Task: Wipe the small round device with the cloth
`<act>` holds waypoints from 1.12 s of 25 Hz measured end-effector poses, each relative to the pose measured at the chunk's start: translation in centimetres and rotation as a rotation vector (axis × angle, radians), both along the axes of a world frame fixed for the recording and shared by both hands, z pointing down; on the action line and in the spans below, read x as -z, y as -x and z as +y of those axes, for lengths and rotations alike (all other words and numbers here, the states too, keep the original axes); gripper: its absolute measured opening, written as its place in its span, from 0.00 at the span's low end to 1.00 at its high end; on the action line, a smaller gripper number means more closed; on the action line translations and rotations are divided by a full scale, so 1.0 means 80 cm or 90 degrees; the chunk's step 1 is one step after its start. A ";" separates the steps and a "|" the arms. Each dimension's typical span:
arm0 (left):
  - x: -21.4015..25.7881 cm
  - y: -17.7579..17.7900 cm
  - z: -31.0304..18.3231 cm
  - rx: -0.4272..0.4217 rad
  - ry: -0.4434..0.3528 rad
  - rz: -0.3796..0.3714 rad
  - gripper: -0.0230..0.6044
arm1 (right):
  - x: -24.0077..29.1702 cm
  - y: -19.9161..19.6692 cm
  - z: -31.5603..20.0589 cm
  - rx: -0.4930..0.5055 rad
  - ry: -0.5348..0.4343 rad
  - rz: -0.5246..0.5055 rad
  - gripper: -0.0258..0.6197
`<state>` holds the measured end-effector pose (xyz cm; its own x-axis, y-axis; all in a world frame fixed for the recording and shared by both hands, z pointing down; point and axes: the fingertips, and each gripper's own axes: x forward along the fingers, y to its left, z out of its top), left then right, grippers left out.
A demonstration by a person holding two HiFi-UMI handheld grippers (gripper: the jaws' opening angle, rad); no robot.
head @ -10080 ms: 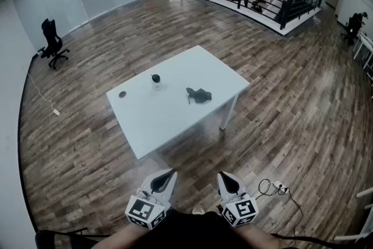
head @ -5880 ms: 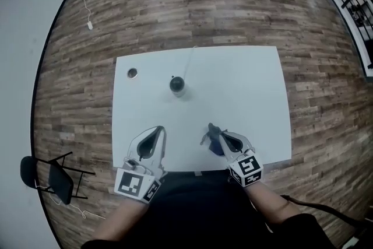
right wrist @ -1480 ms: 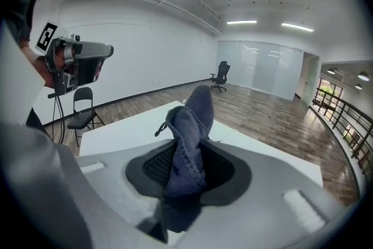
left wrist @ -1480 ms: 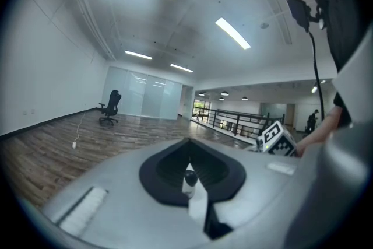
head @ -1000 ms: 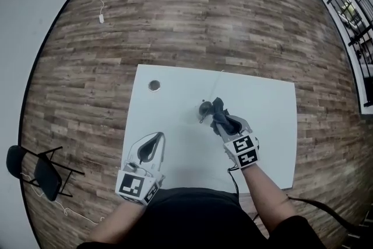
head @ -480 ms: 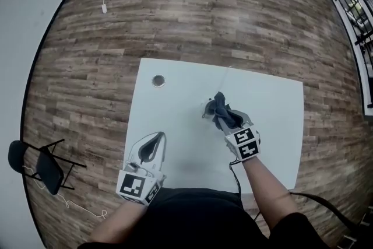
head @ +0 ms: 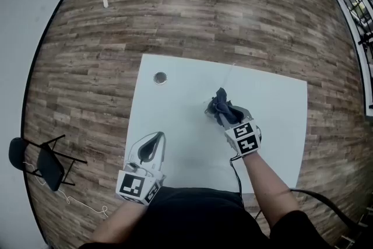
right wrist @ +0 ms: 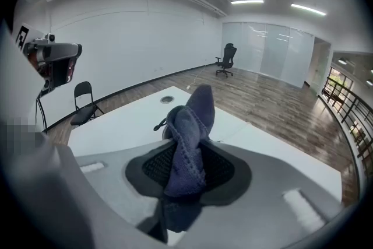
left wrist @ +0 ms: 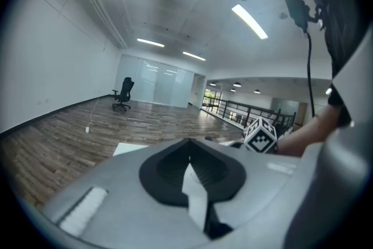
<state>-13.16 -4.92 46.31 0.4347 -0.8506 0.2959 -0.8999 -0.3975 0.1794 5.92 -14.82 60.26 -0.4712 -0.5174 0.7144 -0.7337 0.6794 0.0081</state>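
Wood-plank flooring surrounds the white tabletop, and your work sits near its middle. Your right hand-held gripper is pinching the dark blue cloth, whose free end lies against the small round device. Hold that pinch firm and drag the loose fold over the device in short strokes, pressing lightly so it doesn't skid. I judge the wipe as just under way. Your left hand-held gripper hangs at the near edge, jaws pressed together on nothing; it could steady the device. Only the head view shows the layout, including a small disc at the far left. Only the right gripper view shows the device's pale body peeking out left of the cloth.
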 end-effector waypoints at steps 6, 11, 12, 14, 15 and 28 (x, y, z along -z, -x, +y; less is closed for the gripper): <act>0.000 0.000 -0.005 -0.002 0.004 0.003 0.05 | 0.001 0.012 0.009 0.033 -0.005 0.021 0.21; -0.004 -0.002 -0.001 -0.004 0.009 0.004 0.05 | 0.001 0.020 0.016 0.056 -0.002 0.025 0.21; -0.005 -0.001 -0.001 -0.001 0.009 0.004 0.05 | 0.000 0.021 0.018 0.058 0.000 0.025 0.21; -0.005 0.002 -0.002 0.005 0.009 0.004 0.05 | 0.000 0.025 0.020 0.069 -0.002 0.031 0.21; -0.005 0.004 -0.002 0.007 0.008 0.004 0.05 | 0.001 0.027 0.021 0.079 -0.005 0.038 0.21; -0.009 0.008 0.010 0.022 0.023 0.001 0.05 | -0.021 0.043 0.042 0.133 0.038 0.045 0.21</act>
<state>-13.81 -4.14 47.00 0.4052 -0.8541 0.3261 -0.9129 -0.3587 0.1947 2.46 -11.43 61.91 -0.5116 -0.3700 0.7755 -0.5765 0.8170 0.0095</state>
